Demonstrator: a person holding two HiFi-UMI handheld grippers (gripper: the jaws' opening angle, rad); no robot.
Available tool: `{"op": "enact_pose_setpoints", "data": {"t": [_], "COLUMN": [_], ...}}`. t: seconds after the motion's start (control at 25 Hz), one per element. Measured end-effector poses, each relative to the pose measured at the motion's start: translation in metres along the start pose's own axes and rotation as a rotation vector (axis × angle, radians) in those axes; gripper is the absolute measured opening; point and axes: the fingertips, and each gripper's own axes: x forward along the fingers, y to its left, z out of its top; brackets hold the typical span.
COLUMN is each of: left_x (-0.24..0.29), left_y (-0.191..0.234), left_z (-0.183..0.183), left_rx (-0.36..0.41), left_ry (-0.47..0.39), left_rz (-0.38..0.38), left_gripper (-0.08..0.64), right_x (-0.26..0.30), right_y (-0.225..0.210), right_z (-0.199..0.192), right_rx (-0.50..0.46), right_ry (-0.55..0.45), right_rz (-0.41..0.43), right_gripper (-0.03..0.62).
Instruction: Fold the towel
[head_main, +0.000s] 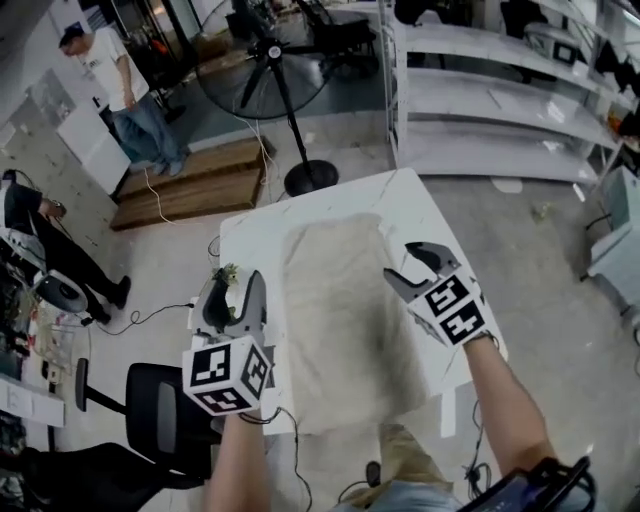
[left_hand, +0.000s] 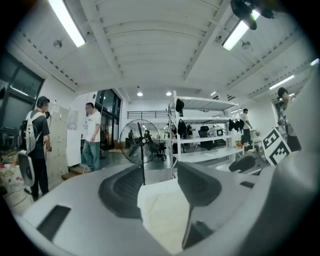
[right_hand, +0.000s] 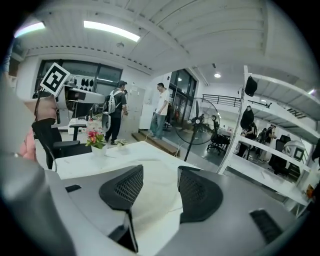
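The towel (head_main: 345, 310) lies flat along the middle of the white tabletop (head_main: 250, 240), a pale beige strip running from near the far edge to the near edge. Neither gripper touches it.

The left gripper (head_main: 235, 290) is held up in the air over the left edge of the tabletop, near the near corner. In the left gripper view its jaws stand apart with nothing between them; only the towel (left_hand: 165, 215) shows far below through the gap. The right gripper (head_main: 412, 268) is up over the right edge, tilted down a little. Its jaws are apart too and hold nothing, and in the right gripper view the towel (right_hand: 155, 200) and the bare tabletop lie below them.

A small pot of flowers (right_hand: 95, 137) stands by the left edge of the tabletop. Beyond the far edge a standing fan (head_main: 265, 60) is on the floor, with white shelves (head_main: 480, 100) to its right and a person (head_main: 125, 90) standing off to the left.
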Motion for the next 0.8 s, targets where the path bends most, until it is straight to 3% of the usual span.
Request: {"op": "enact_pose_setpoints", "data": {"t": [0.12,0.32,0.8], "left_x": [-0.058,-0.124,-0.185], "left_y": [-0.011,-0.021,-0.064], "left_z": [0.01,-0.02,-0.143], "left_rx": [0.057,0.091,0.088], "left_ry": [-0.048,-0.044,-0.013], "left_rz": [0.009,0.045,0.043], "left_gripper": [0.165,0.017,0.009], "right_x": [-0.047,-0.104,-0.135], "right_y": [0.03,0.067,0.123], "right_z": [-0.004,-0.025,-0.125], "right_rx": [-0.008,-0.016,0.001], "right_ry": [-0.014,-0.025,-0.013], "right_rz": [-0.007,-0.016,0.033], "right_gripper": [0.229,0.225,0.212]}}
